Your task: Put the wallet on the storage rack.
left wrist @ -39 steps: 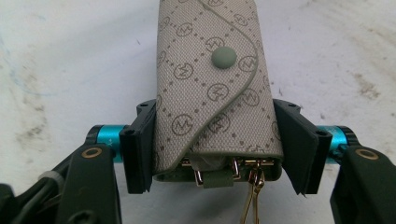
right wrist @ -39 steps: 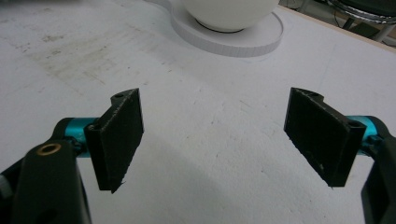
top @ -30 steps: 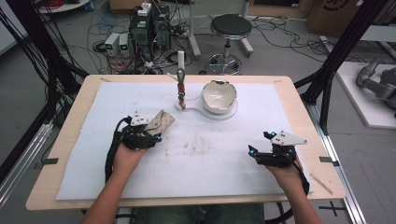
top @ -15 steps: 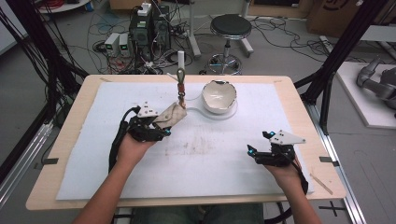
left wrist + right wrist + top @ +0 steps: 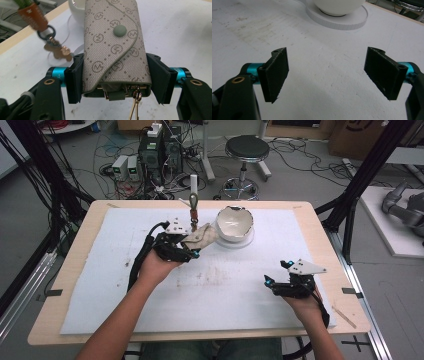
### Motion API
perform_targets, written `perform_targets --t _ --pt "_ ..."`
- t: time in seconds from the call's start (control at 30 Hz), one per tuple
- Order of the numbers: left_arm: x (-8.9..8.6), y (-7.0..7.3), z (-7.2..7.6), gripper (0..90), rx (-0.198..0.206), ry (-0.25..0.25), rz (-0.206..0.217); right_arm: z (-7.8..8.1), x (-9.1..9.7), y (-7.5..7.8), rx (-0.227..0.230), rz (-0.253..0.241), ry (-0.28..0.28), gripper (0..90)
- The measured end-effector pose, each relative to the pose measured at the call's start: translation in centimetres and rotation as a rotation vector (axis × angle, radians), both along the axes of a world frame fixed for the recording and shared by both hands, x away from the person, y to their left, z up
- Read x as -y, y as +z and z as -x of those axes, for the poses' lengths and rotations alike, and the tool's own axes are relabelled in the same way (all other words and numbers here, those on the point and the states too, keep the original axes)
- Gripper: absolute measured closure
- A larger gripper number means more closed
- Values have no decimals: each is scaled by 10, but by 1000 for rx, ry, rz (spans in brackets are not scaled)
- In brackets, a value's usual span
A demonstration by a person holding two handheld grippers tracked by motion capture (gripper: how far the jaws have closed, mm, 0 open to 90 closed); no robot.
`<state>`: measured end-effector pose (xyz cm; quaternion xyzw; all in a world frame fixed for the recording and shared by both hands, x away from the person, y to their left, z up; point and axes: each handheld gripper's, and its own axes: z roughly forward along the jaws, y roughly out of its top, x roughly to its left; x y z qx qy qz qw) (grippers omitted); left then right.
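since the earlier frame my left gripper (image 5: 192, 251) has carried the key pouch (image 5: 201, 237) away from the near left part of the surface (image 5: 100, 290) toward the far middle, and it is higher now; my right gripper (image 5: 276, 281) has kept its place. the pouch is clamped across its width between the left jaws, with the snap flap facing up and the metal hooks hanging out at the near end, as the left gripper view (image 5: 117, 75) shows well. its far tip is now just beside the white bowl (image 5: 233, 222) on its round base (image 5: 235, 241), and also near the small stand with the hanging charm (image 5: 193, 214).

i judge the step in hand is the transport of the pouch to the bowl. the next move calls for bringing it over the rim, then loosening the jaws, without knocking the charm stand.

my left forearm reaches forward from the near edge, wrist quite straight, gripper pointing to the far right. the right gripper rests low at the near right, jaws spread wide with nothing between them.
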<state>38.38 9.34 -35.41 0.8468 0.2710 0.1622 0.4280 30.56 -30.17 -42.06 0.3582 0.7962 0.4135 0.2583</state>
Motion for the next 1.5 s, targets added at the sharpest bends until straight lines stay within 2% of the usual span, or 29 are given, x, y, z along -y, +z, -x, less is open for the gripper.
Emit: perform_targets --t 0.17,0.2,0.4,0.43,0.47,0.53,0.6,0.73,0.97,1.17,1.2,1.33,1.43,1.5 --pt "12 4 -10 368 -1 -26 -16 0 0 0 -2 -1 -2 202" --pt "17 6 -16 368 -7 -36 -19 -1 0 0 -4 0 -1 202" --pt "32 8 -30 368 -11 -42 -33 -2 0 -2 -10 -1 2 202" --pt "36 8 -35 368 -17 -41 -50 -2 0 -2 -8 2 3 202" --pt "43 9 -41 368 -17 -38 -55 -2 -1 -2 -11 1 4 202" --pt "45 10 -43 368 -18 -41 -57 -2 -1 -2 -13 1 2 202" --pt "56 11 -53 368 -23 -34 -78 -3 -1 -3 -14 3 5 202" --pt "65 11 -62 368 -30 -32 -87 -4 -1 -4 -14 6 8 202" --pt "87 3 -81 367 -56 -29 -135 -5 -1 -5 -18 5 12 202" --pt "97 -1 -92 366 -75 -29 -168 -6 -2 -6 -22 11 17 202" --pt "101 -3 -96 366 -85 -24 -183 -6 -3 -6 -20 15 20 202" --pt "105 -5 -101 365 -96 -8 -179 -6 -4 -6 -20 15 23 202" --pt "111 -5 -104 363 -80 7 -189 -6 -4 -6 -22 17 23 202" --pt "112 -3 -107 363 -89 8 -183 -7 -4 -7 -25 17 24 202"
